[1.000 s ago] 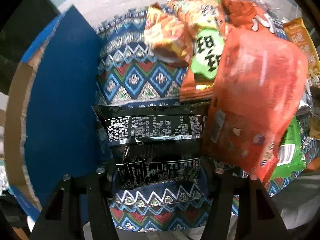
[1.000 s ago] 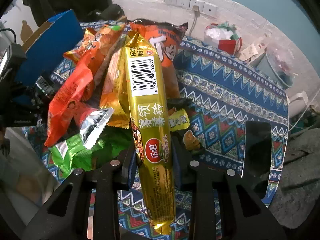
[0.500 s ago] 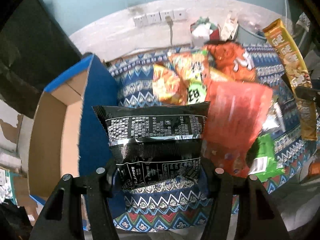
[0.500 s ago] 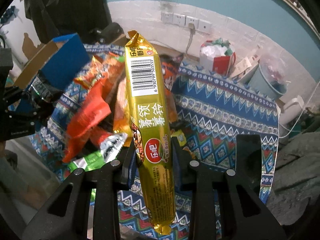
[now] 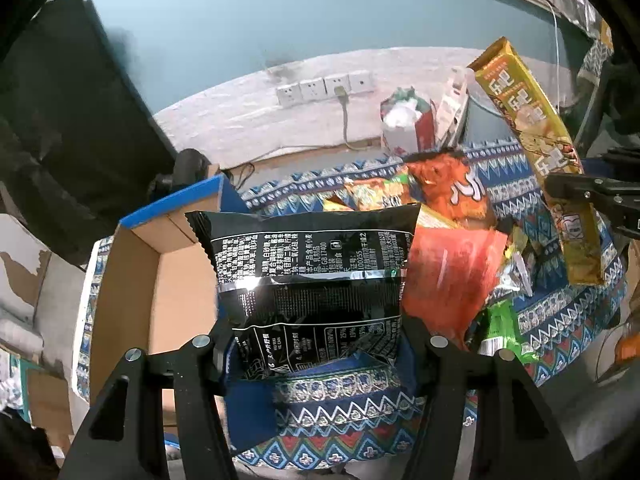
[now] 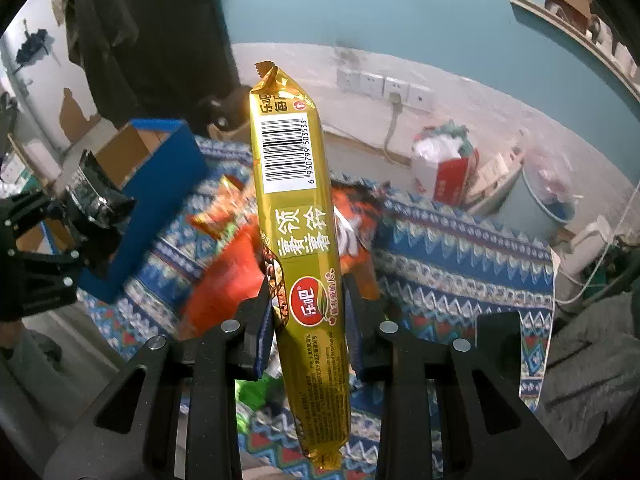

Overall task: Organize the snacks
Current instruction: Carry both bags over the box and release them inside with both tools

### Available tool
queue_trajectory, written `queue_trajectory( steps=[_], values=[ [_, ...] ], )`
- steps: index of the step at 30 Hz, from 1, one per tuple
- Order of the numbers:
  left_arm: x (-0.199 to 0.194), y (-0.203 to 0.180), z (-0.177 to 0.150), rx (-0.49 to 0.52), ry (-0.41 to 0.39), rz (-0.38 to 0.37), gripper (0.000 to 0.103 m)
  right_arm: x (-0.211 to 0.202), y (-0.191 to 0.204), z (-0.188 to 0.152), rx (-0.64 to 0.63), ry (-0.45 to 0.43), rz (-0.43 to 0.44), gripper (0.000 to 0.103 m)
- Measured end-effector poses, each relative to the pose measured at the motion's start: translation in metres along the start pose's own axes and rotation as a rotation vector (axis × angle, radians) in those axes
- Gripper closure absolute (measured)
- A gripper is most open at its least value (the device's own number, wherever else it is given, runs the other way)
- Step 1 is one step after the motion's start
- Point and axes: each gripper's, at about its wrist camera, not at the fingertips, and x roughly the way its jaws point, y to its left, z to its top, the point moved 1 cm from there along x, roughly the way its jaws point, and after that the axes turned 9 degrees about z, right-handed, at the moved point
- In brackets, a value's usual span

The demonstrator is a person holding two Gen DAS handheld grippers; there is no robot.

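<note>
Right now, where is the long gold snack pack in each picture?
Left wrist view: the gold pack is at the far right, slanted, held by the right gripper.
Right wrist view: the gold pack stands upright in the middle, between that gripper's fingers.
Shared landmark: the blue box.

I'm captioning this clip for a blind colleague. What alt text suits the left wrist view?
The left tool grips a black foil snack bag above a patterned blue cloth. An open blue-edged cardboard box sits left; a pile of orange and green snack packets lies right.
</note>
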Motion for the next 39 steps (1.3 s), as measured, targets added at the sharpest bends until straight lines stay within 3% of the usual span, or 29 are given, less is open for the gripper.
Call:
queue_trajectory(
  steps=[20, 39],
  values=[
    [-0.006, 0.086, -0.001, -0.142, -0.037, 0.052, 0.041, 0.025, 0.08, 0.067, -0.068, -0.046, 0.103, 0.074],
    [0.039, 0.165, -0.037, -0.265, 0.06, 0.119, 0.041, 0.09, 0.17, 0.119, -0.118, -0.005, 0.232, 0.074]
  ],
)
